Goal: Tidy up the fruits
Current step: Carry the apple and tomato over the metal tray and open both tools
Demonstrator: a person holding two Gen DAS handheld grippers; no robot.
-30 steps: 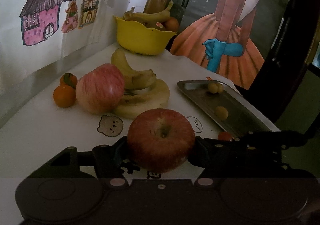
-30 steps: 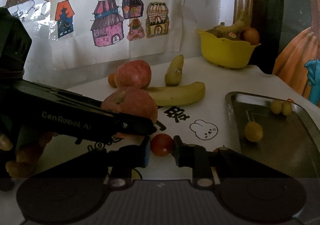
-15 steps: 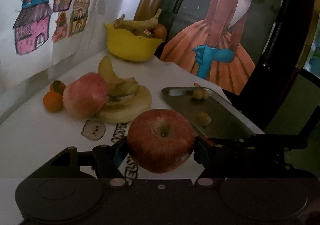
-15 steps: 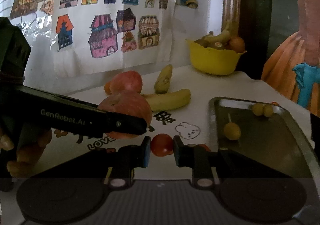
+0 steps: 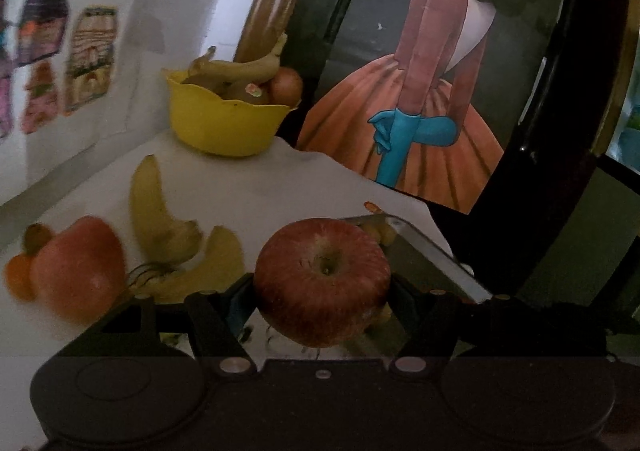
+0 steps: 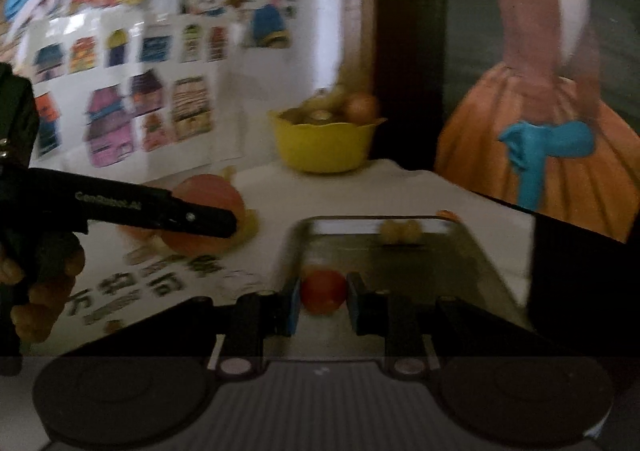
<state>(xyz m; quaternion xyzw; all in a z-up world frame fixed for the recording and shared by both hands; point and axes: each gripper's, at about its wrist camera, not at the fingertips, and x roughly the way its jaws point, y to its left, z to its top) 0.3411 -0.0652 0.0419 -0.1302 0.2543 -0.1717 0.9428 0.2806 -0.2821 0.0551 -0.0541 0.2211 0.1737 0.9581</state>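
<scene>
— While the left gripper (image 5: 322, 285) clamps its jaws on the red apple (image 5: 322, 281), where's the other?
— Right gripper (image 6: 322, 297) pinches a cherry tomato (image 6: 323, 291) above the metal tray (image 6: 486, 263).

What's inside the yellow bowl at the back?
The yellow bowl holds bananas on top, a round orange-brown fruit at its right, and a stickered fruit between. Anything deeper is hidden by the rim.
</scene>
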